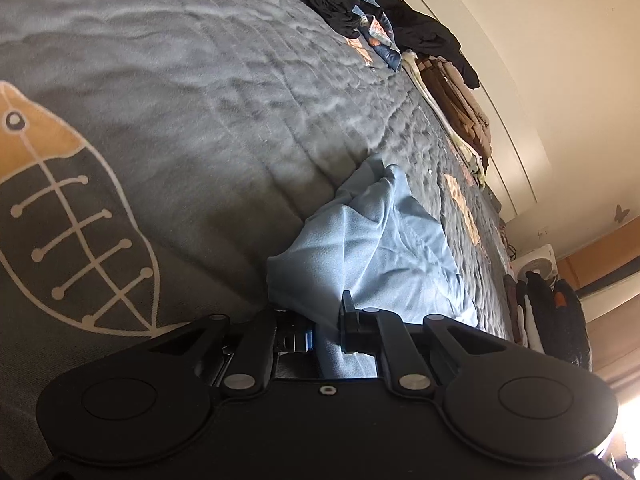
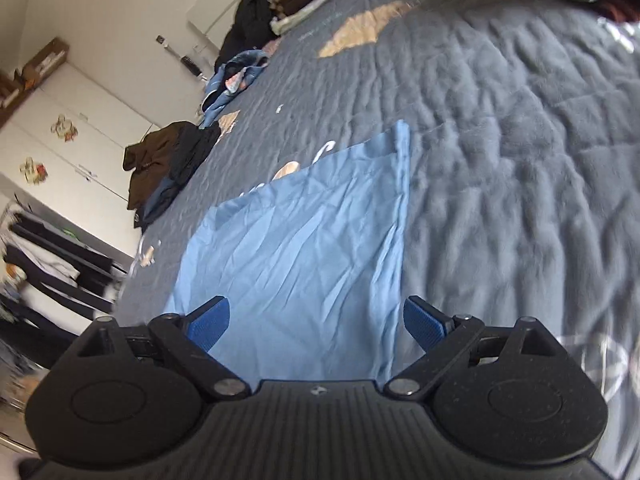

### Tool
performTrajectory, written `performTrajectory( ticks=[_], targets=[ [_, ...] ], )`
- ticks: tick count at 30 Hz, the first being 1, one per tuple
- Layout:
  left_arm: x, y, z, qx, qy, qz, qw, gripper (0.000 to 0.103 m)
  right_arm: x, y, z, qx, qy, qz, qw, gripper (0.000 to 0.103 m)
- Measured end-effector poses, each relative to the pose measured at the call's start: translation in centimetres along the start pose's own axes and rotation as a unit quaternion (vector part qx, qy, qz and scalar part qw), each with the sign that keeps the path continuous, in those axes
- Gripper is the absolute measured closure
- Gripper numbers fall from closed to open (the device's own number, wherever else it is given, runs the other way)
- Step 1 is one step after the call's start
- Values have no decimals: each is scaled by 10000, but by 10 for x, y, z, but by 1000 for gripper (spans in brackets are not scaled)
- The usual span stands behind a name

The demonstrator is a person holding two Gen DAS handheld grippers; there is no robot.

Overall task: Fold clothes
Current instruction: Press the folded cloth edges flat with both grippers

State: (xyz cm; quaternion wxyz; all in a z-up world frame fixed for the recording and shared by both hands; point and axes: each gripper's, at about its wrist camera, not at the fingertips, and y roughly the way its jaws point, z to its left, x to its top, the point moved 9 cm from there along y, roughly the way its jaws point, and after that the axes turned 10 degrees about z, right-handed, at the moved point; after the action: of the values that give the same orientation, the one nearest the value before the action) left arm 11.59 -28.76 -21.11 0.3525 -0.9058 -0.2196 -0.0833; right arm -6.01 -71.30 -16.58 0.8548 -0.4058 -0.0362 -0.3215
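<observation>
Left wrist view: the left claw [image 1: 326, 322] is clamped on a bunched edge of the light blue garment [image 1: 372, 248], the cloth passing between its nearly closed jaws and rising in folds just ahead of them. The garment lies on the grey quilted bedspread [image 1: 192, 92], which bears a fish motif [image 1: 60, 224]. Dark clothes [image 1: 424, 28] and a folded brown stack [image 1: 460, 100] line the bed's far edge.

Right wrist view: the right claw [image 2: 316, 326] stands with jaws wide apart above the same garment [image 2: 304, 240], here spread fairly flat on the bedspread [image 2: 520, 160]; its blue pads [image 2: 424, 326] grip nothing.
</observation>
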Motion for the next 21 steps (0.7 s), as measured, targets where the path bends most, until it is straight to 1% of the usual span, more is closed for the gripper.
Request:
performTrajectory(
  ticks=[3, 6, 8, 12, 14, 17, 21],
  targets=[
    [-1, 1, 2, -29, 25, 13, 10000, 90, 33, 7, -28, 44, 280, 137, 9995, 9],
    [-1, 2, 2, -20, 58, 28, 10000, 90, 49, 22, -46, -19, 289, 255, 9993, 9],
    [-1, 3, 2, -21, 62, 31, 10000, 90, 55, 35, -54, 68, 340, 355, 9988, 9],
    [-1, 4, 3, -47, 30, 30, 10000, 90, 70, 50, -52, 401, 299, 304, 9983, 5],
    [-1, 4, 3, -61, 26, 38, 10000, 90, 80, 58, -51, 424, 298, 302, 9982, 4],
    [-1, 5, 3, -69, 20, 41, 10000, 90, 90, 66, -46, 515, 169, 273, 9982, 0],
    [-1, 6, 3, -77, 5, 40, 10000, 90, 100, 76, -46, 595, 85, 219, 9980, 0]
  ],
)
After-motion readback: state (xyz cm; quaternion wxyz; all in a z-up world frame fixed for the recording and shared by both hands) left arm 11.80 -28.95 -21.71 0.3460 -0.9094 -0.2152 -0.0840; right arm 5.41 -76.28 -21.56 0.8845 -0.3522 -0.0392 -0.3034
